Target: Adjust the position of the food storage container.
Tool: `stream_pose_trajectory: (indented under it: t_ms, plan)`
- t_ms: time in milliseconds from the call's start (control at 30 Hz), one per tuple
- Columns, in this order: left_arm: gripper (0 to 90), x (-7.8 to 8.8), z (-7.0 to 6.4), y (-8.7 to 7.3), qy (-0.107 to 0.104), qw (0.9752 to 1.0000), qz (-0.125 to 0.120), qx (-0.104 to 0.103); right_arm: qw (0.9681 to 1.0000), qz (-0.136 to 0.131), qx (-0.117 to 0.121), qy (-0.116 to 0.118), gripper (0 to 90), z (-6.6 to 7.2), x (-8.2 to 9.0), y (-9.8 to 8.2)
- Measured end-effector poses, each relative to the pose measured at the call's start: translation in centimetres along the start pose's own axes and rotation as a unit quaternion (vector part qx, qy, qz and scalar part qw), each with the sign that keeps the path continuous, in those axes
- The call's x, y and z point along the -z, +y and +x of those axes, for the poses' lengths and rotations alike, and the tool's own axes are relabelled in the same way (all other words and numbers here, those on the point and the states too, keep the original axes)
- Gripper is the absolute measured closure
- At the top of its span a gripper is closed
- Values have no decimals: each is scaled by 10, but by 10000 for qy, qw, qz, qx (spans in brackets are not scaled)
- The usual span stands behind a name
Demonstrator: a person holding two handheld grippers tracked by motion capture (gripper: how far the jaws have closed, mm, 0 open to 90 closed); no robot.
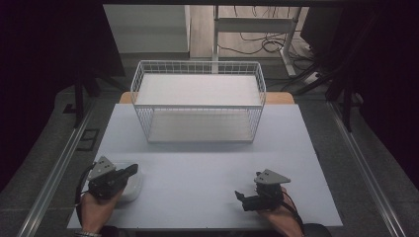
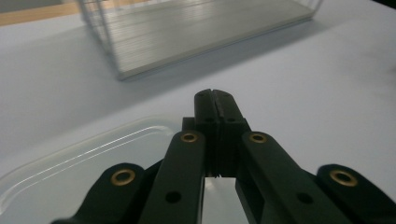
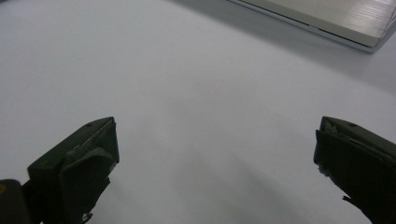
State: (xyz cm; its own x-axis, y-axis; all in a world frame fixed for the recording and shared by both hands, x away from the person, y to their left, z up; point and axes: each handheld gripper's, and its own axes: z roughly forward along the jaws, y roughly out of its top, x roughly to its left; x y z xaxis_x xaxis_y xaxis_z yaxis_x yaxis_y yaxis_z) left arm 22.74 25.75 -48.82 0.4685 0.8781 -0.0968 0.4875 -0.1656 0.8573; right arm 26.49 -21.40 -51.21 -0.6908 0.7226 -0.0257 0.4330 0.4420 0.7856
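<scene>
Behind the clear tray (image 1: 132,183), wire basket (image 1: 197,101)

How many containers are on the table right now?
2: a wire basket at the table's far middle, and a clear plastic tray near the left edge under the left gripper.

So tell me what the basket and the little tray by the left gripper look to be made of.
Basket: thin metal wire with a white coating, judging by its fine open grid; its floor looks like a pale flat panel. Tray: clear or milky plastic, probably, since the table shows through it and its rounded rim catches glossy highlights.
</scene>
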Motion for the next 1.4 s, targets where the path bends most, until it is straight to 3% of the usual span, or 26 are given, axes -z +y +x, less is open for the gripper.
stream_pose_trajectory:
  t_ms: [67, 100, 133, 267, 367, 633, 767, 833, 1100, 1400]
  plan:
    - [899, 5, 6, -3, 230, 9997, 12, 1, 10000, 46, 39, -35, 1, 0, 0, -1]
    - [899, 10, 13, -5, 379, 9992, -40, 102, 9999, 79, 45, -51, 2, 0, -1, -1]
    - [899, 10, 13, -5, 379, 9992, -40, 102, 9999, 79, 45, -51, 2, 0, -1, -1]
    - [899, 22, 30, -13, 754, 9965, -149, 313, 9997, 162, 109, -112, 6, 0, -2, -2]
    - [899, 25, 38, -17, 877, 9953, -132, 390, 9997, 191, 113, -118, 8, 1, -2, -2]
    - [899, 37, 62, -33, 1389, 9880, -38, 673, 9996, 225, 161, -79, 9, 1, -3, -2]
    - [900, 40, 71, -42, 1531, 9844, 108, 856, 9996, 234, 159, -73, 9, 1, -3, -3]
    - [900, 40, 73, -46, 1581, 9828, 238, 922, 9995, 241, 166, -72, 9, 1, -3, -3]
    - [900, 34, 65, -55, 1407, 9825, 712, 989, 9995, 247, 190, -38, 8, 2, -3, -3]
    - [900, 23, 49, -49, 1077, 9876, 791, 828, 9995, 232, 197, -24, 5, 2, -4, -3]
